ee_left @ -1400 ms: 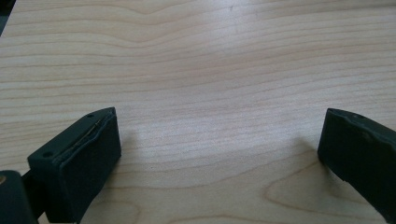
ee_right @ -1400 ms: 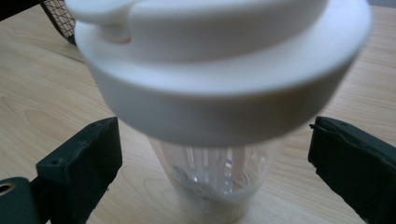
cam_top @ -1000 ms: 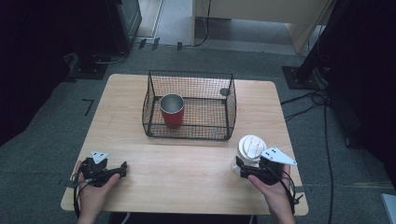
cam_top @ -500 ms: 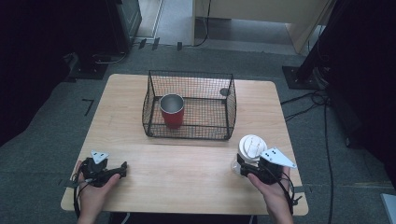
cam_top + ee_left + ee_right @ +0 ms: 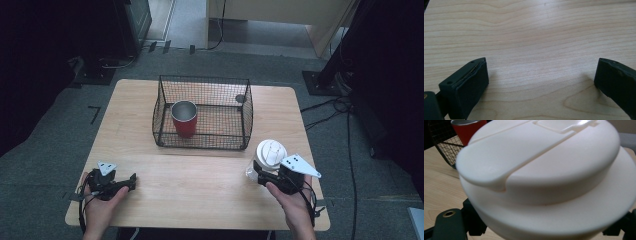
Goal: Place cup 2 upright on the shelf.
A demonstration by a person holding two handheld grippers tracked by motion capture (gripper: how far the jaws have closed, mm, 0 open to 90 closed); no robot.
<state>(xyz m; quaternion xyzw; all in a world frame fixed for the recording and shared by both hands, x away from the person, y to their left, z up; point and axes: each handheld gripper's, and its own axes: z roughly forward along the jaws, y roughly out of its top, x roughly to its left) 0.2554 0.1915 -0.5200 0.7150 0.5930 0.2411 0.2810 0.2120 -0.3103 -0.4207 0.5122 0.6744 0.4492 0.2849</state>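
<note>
The right hand-held gripper (image 5: 261,174) is clamped on a white-lidded cup (image 5: 270,154), with the wire basket (image 5: 204,114) ahead and to its left; the left hand-held gripper (image 5: 131,181) rests wide open, empty, farther off.

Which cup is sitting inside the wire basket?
The red cup with the shiny metal inside. It stands upright in the black wire basket. The other cup, with a white lid, is outside the basket, at the right hand-held gripper.

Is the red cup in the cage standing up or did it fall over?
Standing up. The red cup sits inside the wire basket with its round open top facing up, silver inside showing.
</note>
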